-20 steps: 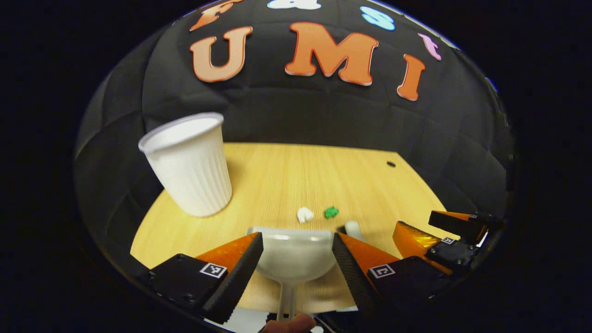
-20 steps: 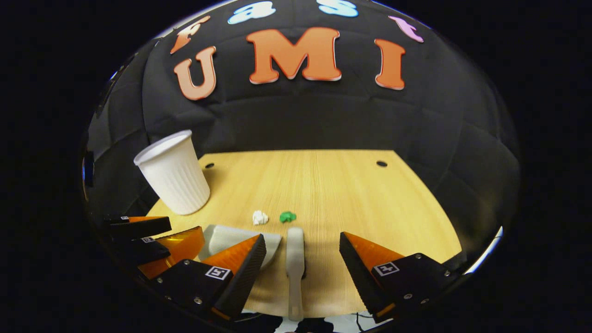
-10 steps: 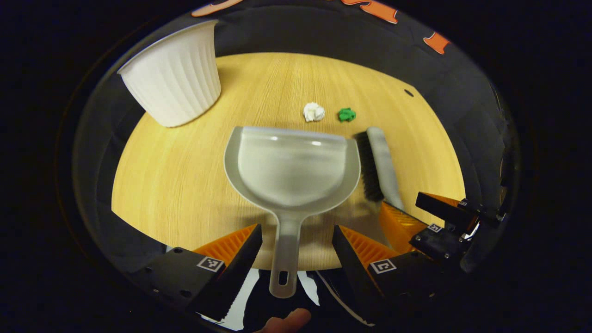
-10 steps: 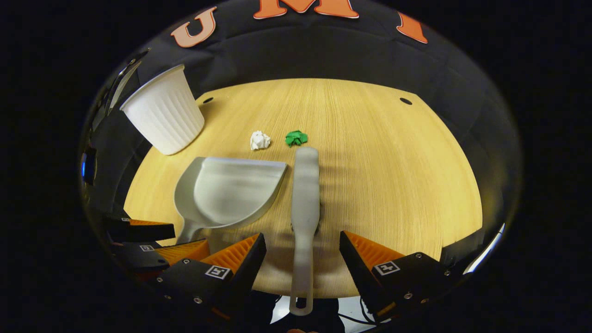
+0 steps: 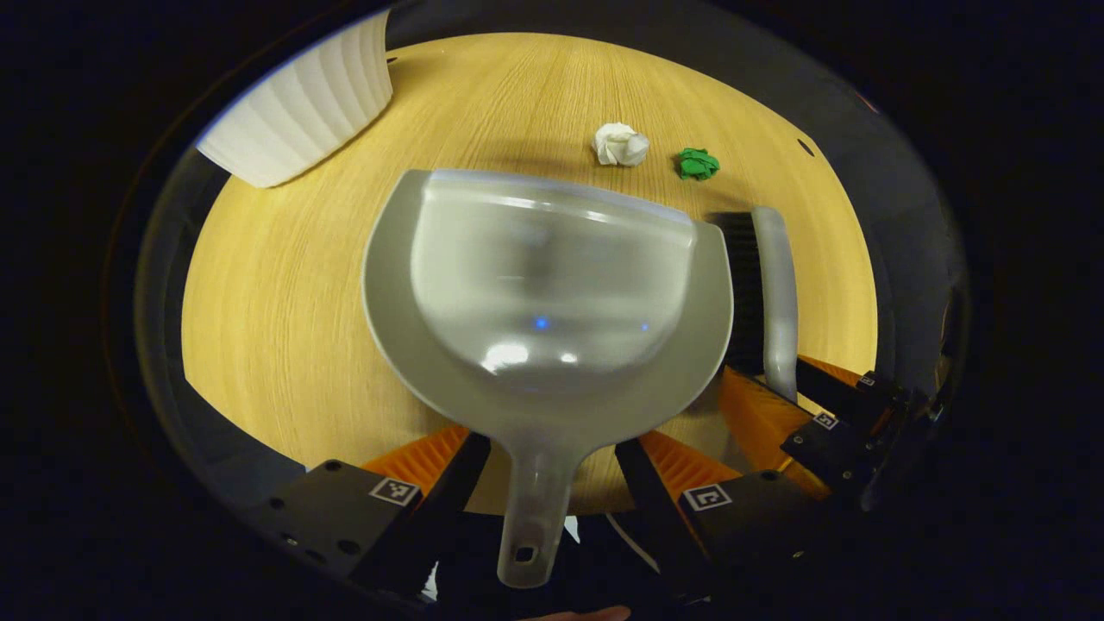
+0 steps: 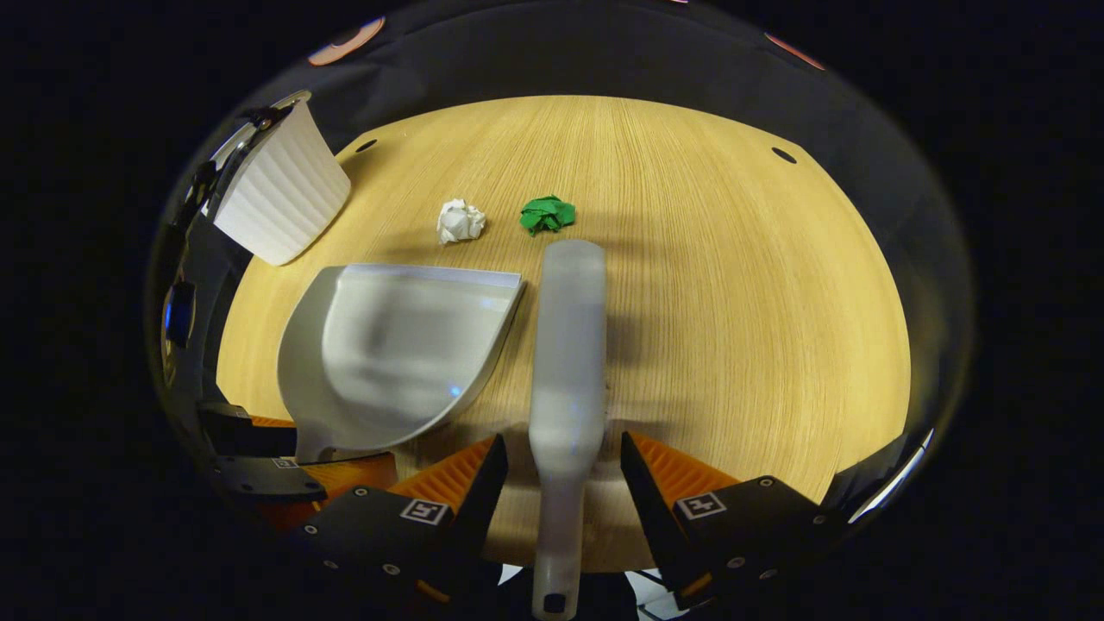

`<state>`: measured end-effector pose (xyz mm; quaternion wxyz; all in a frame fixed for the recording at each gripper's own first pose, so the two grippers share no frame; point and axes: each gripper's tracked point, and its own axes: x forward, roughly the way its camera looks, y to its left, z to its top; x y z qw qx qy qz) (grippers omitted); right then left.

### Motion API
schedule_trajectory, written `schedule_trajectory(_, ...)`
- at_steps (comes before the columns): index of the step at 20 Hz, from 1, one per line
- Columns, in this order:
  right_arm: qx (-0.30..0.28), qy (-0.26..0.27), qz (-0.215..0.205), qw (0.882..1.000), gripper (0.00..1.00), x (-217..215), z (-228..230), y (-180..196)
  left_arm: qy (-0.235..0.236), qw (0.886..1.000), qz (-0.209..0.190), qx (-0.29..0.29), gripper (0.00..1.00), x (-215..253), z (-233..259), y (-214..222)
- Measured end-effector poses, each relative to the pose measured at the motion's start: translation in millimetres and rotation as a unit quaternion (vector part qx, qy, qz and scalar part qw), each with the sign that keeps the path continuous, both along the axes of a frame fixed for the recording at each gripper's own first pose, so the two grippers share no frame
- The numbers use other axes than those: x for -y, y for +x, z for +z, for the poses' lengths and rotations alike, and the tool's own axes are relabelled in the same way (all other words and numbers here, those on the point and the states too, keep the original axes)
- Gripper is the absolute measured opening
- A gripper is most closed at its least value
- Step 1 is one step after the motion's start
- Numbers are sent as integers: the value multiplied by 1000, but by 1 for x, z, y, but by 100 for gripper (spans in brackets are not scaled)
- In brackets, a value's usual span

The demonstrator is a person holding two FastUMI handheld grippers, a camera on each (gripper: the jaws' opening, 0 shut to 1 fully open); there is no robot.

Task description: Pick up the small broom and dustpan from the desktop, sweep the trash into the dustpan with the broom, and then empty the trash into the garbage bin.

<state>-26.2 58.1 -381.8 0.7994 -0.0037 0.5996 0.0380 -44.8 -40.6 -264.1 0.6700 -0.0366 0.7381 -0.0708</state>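
Dustpan [image 5: 552, 302] fills centre frame, handle between the spread fingers of the left gripper [image 5: 552, 483], not yet clamped. Broom [image 6: 565, 362] handle likewise straddled by the right gripper [image 6: 561, 479], fingers apart (pre-grasp alignment). Trash [image 6: 461, 221] upper centre; bin [image 6: 280, 194] upper left.
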Motion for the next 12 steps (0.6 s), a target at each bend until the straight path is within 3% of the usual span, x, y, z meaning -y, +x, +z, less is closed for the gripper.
schedule_trajectory(2, -13, 1, -3, 1000, 65, -2, -5, 3, 4, 1000, -14, -5, 84, -3, -2, 3)
schedule_trajectory(4, -21, 0, -4, 1000, 35, -1, -5, 5, 22, 999, -29, -13, 65, -6, -5, 1)
schedule_trajectory(5, -23, 2, -1, 1000, 40, -3, -6, 7, 26, 999, -36, -22, 47, -8, -4, -2)
schedule_trajectory(12, -39, 7, -8, 999, 25, 7, 1, 26, 13, 997, -66, -29, 30, -14, 1, 7)
